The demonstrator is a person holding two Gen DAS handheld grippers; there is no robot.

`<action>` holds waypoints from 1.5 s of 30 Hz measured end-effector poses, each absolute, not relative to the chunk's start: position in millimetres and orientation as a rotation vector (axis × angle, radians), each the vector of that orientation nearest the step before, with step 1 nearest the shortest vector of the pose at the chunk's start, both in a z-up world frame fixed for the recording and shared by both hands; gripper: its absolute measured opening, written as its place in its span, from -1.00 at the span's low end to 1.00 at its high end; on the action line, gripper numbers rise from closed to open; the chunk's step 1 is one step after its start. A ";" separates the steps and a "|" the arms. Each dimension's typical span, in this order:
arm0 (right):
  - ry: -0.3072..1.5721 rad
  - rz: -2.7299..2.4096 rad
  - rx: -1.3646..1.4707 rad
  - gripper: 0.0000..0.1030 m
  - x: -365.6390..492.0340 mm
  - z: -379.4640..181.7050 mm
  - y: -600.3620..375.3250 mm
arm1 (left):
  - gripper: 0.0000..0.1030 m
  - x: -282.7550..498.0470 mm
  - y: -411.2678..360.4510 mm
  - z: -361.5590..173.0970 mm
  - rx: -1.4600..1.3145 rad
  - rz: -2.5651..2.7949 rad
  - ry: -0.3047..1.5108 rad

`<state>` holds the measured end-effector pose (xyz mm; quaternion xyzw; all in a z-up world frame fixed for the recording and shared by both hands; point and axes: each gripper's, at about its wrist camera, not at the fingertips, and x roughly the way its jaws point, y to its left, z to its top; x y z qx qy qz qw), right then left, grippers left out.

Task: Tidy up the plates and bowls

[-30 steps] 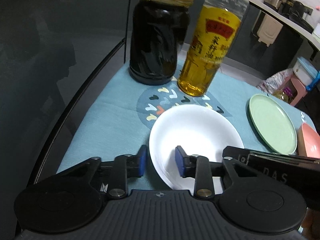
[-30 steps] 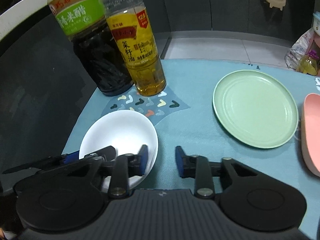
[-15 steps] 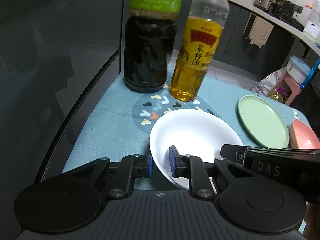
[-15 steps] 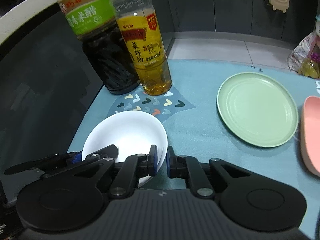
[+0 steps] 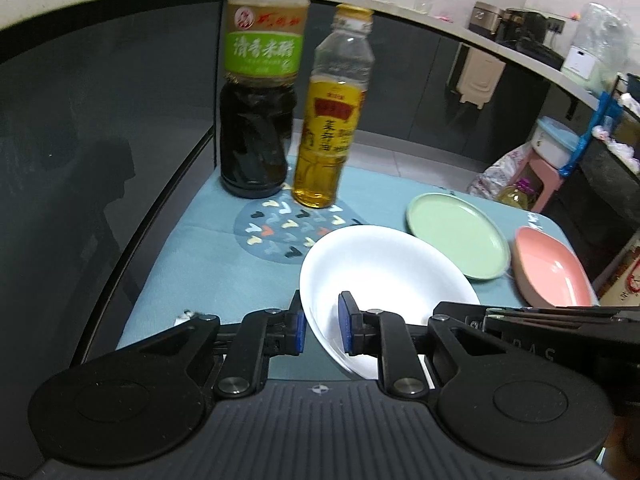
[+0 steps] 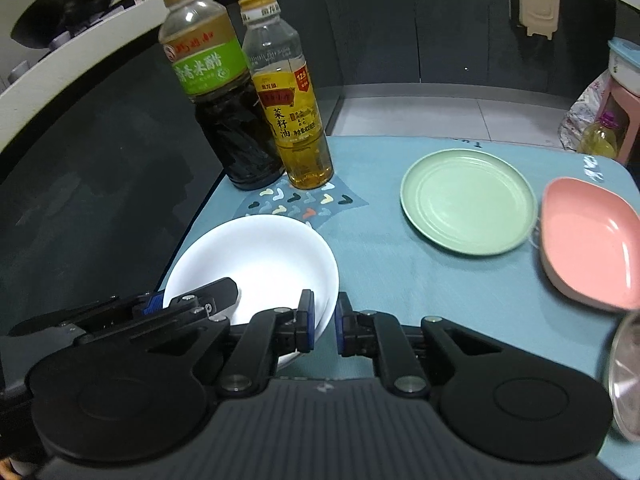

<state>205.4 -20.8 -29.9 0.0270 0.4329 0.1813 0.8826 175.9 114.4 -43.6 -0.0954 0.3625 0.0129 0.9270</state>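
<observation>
Both the left gripper [image 5: 322, 326] and the right gripper [image 6: 322, 330] pinch opposite near rims of the round white glazed bowl [image 6: 256, 260] at the mat's near left. It looks stiff, slick and breakable, so the thin rim is the hold. Beyond: one green round plate [image 6: 468, 206], one pink dish [image 6: 592, 240], and two bottles far left.

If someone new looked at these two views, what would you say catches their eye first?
Most likely the white bowl in the foreground, with the left gripper and the right gripper each shut on its rim from opposite sides. Behind it, at the far corner of the blue mat, stand a dark vinegar bottle and a golden oil bottle. To the right lie a green plate and a pink dish.
</observation>
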 end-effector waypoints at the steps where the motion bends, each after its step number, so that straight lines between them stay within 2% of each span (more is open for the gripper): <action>1: 0.898 0.377 0.059 -0.77 198.7 -27.5 -23.4 | -0.70 169.6 111.6 -41.2 -0.195 0.021 0.739; 27: 0.820 0.346 0.109 -0.74 66.3 -13.3 -79.4 | -0.70 45.4 57.4 -31.2 -0.156 -0.095 0.731; 45: 0.856 0.296 0.127 -0.74 28.9 -36.6 -103.6 | -0.68 14.1 30.7 -53.1 -0.091 -0.150 0.796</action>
